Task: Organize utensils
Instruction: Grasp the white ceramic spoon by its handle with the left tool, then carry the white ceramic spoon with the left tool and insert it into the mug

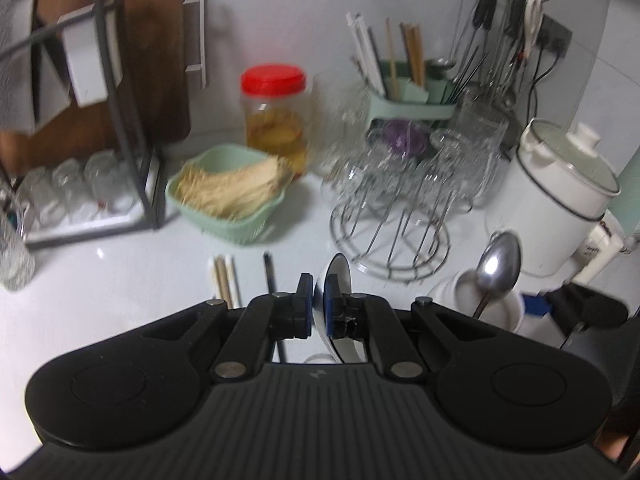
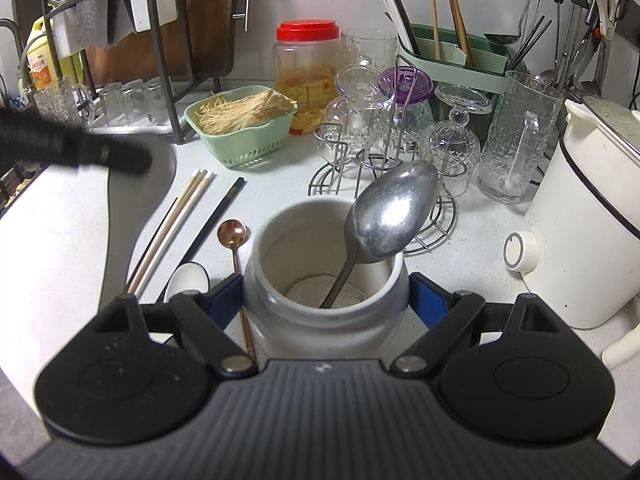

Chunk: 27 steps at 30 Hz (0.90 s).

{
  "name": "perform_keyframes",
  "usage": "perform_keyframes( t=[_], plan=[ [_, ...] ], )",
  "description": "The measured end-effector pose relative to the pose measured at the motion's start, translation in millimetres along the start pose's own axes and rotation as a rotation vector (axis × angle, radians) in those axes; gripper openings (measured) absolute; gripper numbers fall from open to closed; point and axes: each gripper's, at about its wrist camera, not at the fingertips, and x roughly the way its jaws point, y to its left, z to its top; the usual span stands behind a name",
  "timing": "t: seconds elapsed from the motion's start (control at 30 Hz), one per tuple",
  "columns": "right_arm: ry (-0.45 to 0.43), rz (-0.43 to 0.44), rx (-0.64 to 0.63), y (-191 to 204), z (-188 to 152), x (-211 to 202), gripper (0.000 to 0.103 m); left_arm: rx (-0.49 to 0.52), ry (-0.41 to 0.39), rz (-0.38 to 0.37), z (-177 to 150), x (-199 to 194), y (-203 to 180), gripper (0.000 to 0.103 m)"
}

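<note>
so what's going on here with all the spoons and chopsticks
A person with a gripper in each hand is tidying utensils on a kitchen counter. The right gripper is closed around a white ceramic jar, which already holds a large metal spoon standing bowl-up. The left gripper is pinching a white ceramic spoon and holding it above the counter. Loose chopsticks and a small copper-coloured spoon lie on the counter beside the jar.
</note>
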Motion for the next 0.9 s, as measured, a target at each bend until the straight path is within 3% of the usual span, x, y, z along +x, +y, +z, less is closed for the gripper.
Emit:
perform_keyframes(
  t=[0.57, 0.9],
  plan=[
    [0.001, -0.001, 0.002, 1, 1, 1, 0.090, 0.140, -0.096, -0.120, 74, 17, -54, 0.007],
    [-0.005, 0.005, 0.001, 4, 1, 2, 0.090, 0.220, -0.052, -0.167, 72, 43, -77, 0.007]
  ],
)
